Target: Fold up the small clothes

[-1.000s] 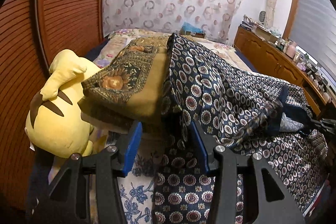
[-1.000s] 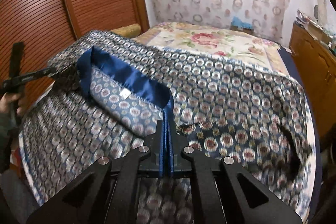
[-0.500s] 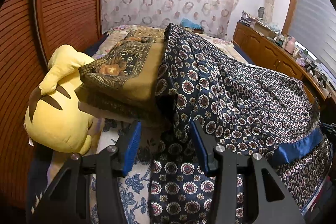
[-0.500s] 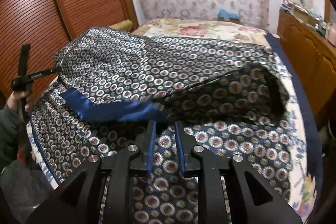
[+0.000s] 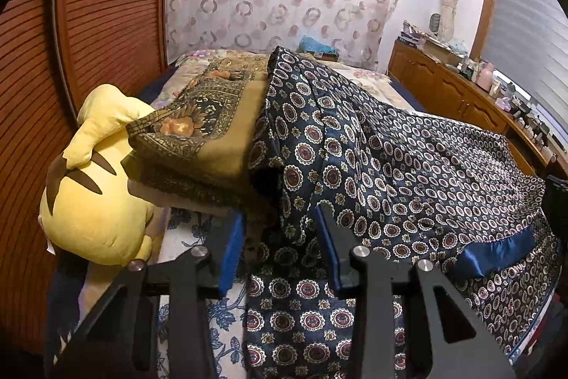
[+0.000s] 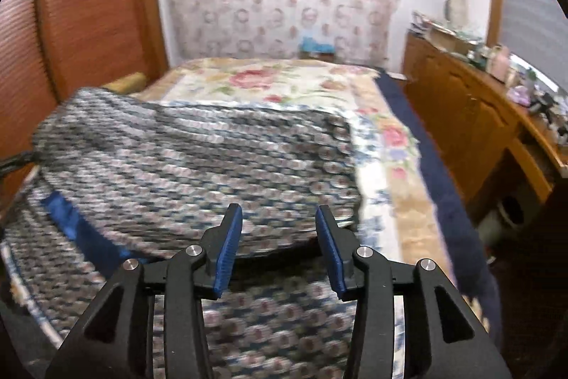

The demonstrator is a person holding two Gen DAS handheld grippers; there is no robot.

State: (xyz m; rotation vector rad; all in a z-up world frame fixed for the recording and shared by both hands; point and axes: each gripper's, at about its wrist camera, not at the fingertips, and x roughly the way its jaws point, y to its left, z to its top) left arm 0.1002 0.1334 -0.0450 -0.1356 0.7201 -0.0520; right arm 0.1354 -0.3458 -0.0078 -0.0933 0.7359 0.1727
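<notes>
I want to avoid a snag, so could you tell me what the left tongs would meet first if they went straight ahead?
Most likely the navy patterned garment hanging between the open left tongs, near its edge by the folded gold blanket. Depth is hard to judge.

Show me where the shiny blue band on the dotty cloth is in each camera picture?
Left wrist view: the shiny blue band lies at the lower right, on the patterned cloth, right of the open left gripper.
Right wrist view: the band is at the lower left, left of the open right gripper.
Shared landmark: the teal thing by the far wall.
</notes>
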